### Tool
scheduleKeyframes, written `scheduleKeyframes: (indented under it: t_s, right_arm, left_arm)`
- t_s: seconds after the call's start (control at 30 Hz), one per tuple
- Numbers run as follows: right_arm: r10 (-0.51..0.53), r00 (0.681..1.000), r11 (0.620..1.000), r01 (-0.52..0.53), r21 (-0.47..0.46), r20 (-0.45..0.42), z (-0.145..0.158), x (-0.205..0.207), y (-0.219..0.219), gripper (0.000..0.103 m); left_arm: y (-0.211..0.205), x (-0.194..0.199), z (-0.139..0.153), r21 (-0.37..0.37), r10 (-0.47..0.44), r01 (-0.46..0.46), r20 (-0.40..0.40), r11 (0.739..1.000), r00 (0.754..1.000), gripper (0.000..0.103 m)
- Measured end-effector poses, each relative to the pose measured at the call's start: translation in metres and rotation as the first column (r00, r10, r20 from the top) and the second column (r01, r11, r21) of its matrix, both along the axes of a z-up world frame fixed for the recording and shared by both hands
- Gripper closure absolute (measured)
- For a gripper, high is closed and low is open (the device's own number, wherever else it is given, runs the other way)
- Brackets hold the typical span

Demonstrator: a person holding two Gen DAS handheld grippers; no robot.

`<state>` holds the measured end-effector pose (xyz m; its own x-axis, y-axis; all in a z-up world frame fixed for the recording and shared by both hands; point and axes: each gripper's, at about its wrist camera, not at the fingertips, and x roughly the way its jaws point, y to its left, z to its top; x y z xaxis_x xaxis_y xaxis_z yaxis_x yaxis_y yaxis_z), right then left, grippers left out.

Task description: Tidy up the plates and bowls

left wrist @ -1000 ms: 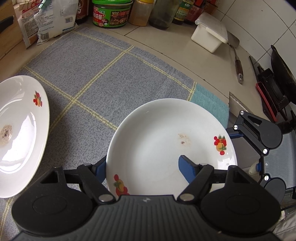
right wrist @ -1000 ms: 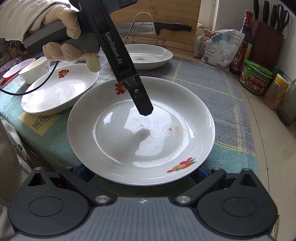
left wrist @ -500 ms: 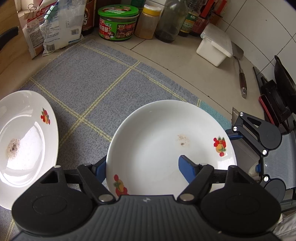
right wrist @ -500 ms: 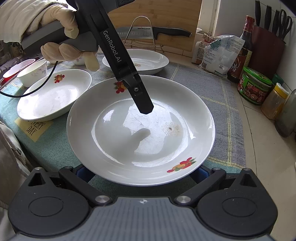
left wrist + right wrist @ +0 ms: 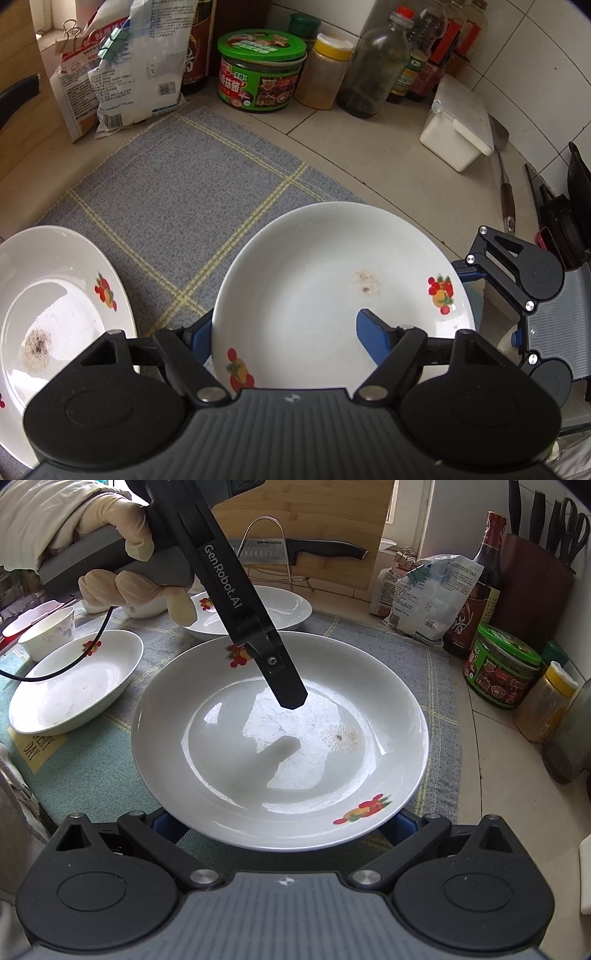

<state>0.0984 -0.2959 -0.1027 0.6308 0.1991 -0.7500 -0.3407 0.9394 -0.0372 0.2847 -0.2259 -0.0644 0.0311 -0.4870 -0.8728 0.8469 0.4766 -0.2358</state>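
A white plate with fruit decals (image 5: 314, 280) (image 5: 280, 760) is held up over the grey checked mat. My left gripper (image 5: 284, 338) grips its rim, one blue finger (image 5: 373, 341) inside the plate and the other (image 5: 199, 338) outside under the rim. In the right wrist view the left gripper's finger (image 5: 284, 679) reaches over the plate. My right gripper (image 5: 280, 825) is at the opposite rim, its fingers spread wide under the plate's edge. A second plate (image 5: 55, 314) (image 5: 251, 611) and a third plate (image 5: 74, 686) lie on the mat.
Small white bowls (image 5: 48, 633) stand at the mat's far left. A green-lidded jar (image 5: 262, 70), bottles, a flour bag (image 5: 136, 70), a white box (image 5: 458, 125) and a spatula line the counter. A knife on a rack (image 5: 295, 548) leans on the cutting board.
The plate has risen and moved away from the front edge with both grippers. The second plate appears further right in the left wrist view.
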Motion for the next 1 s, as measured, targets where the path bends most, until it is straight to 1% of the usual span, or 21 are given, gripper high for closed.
scheduleKeyframes:
  t_s: [0.47,0.8,1.0]
  right_arm:
    - [0.043,0.999,0.999,-0.043,-0.003,0.008,-0.008,0.044,-0.031,0.0]
    - [0.04,0.999,0.999,-0.04,0.0,0.016,-0.012,0.069,-0.049,0.0]
    - [0.034,0.999,0.999,-0.034,-0.004,0.01,-0.016,0.078,-0.057,0.0]
  left_arm:
    - [-0.027,0.037,-0.005,-0.017,0.048,-0.047,0.026,0.999,0.999,0.026]
    - [-0.045,0.059,-0.014,-0.027,0.059,-0.058,0.047,0.998,0.997,0.026]
    - [-0.052,0.067,-0.02,-0.03,0.066,-0.065,0.046,0.997,0.997,0.026]
